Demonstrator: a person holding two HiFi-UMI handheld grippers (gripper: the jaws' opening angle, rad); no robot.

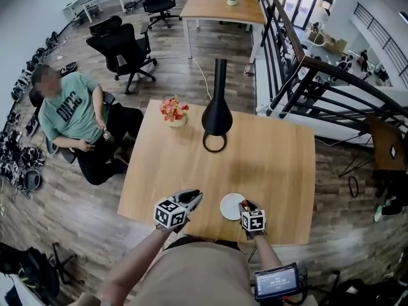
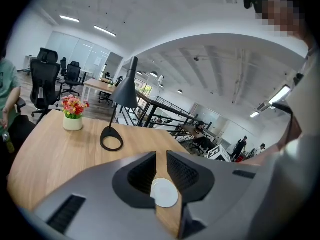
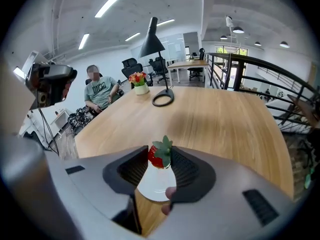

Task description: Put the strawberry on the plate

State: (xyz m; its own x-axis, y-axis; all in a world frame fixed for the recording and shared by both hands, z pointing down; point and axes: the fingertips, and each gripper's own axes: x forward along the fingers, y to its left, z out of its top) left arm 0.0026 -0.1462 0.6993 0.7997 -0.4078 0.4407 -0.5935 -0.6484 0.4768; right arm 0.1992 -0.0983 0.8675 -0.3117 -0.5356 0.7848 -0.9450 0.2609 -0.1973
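1. Right gripper (image 3: 159,160): the jaws are clamped on the strawberry (image 3: 160,153), pads on its flanks and leaf end up. The grip looks light, probably so the berry isn't crushed.
2. The strawberry is in the jaws, not on the plate (image 3: 156,186). In the right gripper view the plate fills the gap just beyond the berry, so the aim is already lined up.
3. Head view: the right gripper (image 1: 247,207) tips steeply down at the plate's (image 1: 231,206) 3 o'clock rim. My read is that the berry (image 1: 245,204) is over the rim or just inside it. I can't tell whether it touches.
4. Left gripper (image 2: 161,158): the jaws are all but together with nothing in them. A narrow slit shows wood and the plate (image 2: 164,193).
5. The left gripper (image 1: 193,197) is parked at the plate's 9 o'clock, clear of the drop zone. It's likely just on standby.
6. The plate is at 6 o'clock on the table (image 1: 268,164), near the edge and within easy reach.
7. The lamp (image 1: 217,110) is at 12 o'clock and the flowers (image 1: 174,111) at 11, both well apart from the plate and not in the way.
8. Next: centre the berry over the plate, get it low, then open the jaws. The risk is that it rolls off the rim.
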